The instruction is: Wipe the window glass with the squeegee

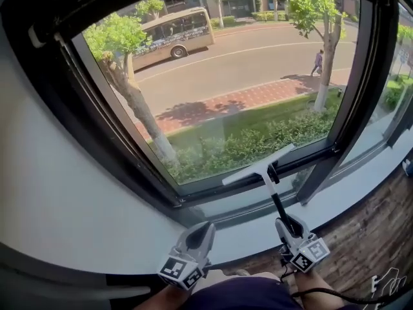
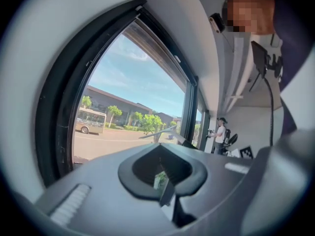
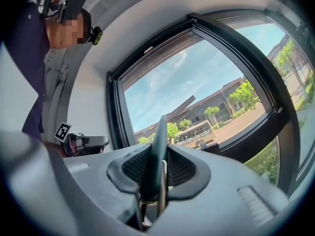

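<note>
The squeegee has a pale T-shaped blade and a black handle. Its blade lies against the lowest part of the window glass, just above the black bottom frame. My right gripper is shut on the handle's lower end. In the right gripper view the handle runs up between the jaws of the right gripper to the blade. My left gripper hangs over the sill to the left, jaws together with nothing in them. In its own view the left gripper points at the window, the blade ahead.
A thick black window frame surrounds the pane, with a white sill below and white wall at left. A black upright post bounds the pane on the right. Another person stands farther along the room.
</note>
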The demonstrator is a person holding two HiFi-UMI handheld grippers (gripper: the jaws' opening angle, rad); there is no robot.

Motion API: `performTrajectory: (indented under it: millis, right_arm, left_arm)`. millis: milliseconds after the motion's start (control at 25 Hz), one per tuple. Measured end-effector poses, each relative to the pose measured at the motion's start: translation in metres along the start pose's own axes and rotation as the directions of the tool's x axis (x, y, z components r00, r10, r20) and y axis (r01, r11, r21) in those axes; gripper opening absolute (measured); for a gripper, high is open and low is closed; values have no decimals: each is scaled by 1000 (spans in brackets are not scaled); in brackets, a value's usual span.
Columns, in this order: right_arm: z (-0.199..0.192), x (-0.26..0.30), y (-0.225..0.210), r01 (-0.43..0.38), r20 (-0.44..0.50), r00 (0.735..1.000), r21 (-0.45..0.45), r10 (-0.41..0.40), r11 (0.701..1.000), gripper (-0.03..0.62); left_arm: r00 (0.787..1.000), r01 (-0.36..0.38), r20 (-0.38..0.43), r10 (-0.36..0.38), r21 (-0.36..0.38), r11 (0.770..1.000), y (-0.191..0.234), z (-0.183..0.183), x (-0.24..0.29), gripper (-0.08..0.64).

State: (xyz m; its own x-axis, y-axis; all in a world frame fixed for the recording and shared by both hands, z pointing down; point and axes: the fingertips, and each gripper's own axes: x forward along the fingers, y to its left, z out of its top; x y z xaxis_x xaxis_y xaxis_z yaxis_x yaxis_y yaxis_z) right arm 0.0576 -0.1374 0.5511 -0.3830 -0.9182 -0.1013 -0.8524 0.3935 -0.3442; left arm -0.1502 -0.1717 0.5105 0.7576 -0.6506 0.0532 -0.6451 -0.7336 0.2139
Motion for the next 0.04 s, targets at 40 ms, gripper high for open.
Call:
performTrajectory:
  millis: [40]
  right_arm:
    - [-1, -1, -3, 3, 2, 1000, 8, -3, 1000, 100]
  left_arm:
    - [1000, 14, -8, -14, -1, 1000, -4, -5, 2, 3]
